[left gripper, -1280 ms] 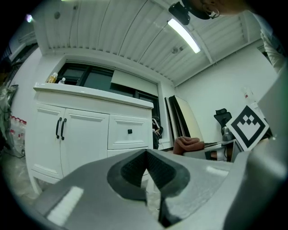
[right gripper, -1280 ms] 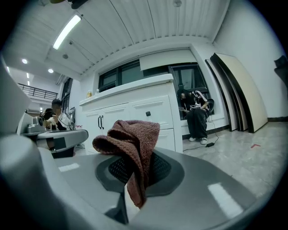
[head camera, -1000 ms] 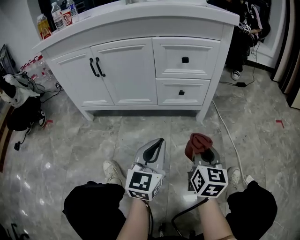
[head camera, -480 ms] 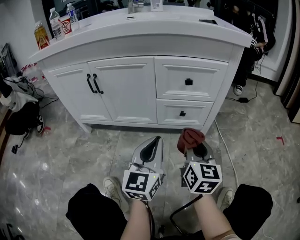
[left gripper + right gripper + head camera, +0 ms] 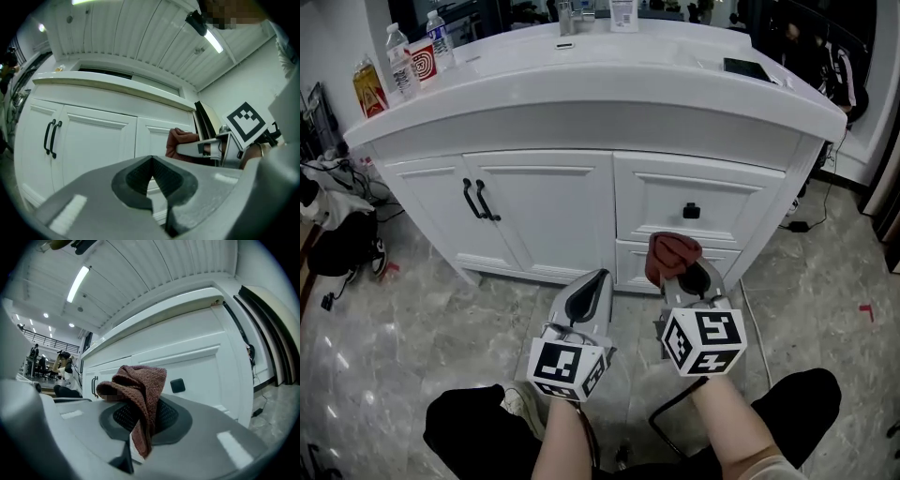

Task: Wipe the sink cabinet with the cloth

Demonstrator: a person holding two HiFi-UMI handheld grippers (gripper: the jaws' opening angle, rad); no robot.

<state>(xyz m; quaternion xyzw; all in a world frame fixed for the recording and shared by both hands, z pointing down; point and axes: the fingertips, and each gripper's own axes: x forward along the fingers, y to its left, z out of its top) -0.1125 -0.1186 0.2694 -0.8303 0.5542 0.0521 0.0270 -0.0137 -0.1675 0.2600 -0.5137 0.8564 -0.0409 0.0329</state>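
Clearly, cloth [image 5: 672, 256] sticks forward from right tongs [image 5: 684, 276].

Cloth [image 5: 672, 255] and right gripper [image 5: 684, 274] cover most of the cabinet's [image 5: 544, 211] lower drawer [image 5: 630, 262]. In the right gripper view the cloth's lower end is buried between the jaws. Faucet [image 5: 565, 14] and a white bottle [image 5: 623, 13] on the bench [image 5: 609, 75] are cut by the top edge. Labels on the bottles [image 5: 398, 58] at the bench's left end are too small to read. Dark flat item [image 5: 742, 67] at the bench's right: cannot tell what it is. Dark heap [image 5: 337, 246] runs off the left edge. Legs [image 5: 478, 427] are cut by the bottom edge. Far figures [image 5: 61, 363] in the right gripper view are too small to make out.
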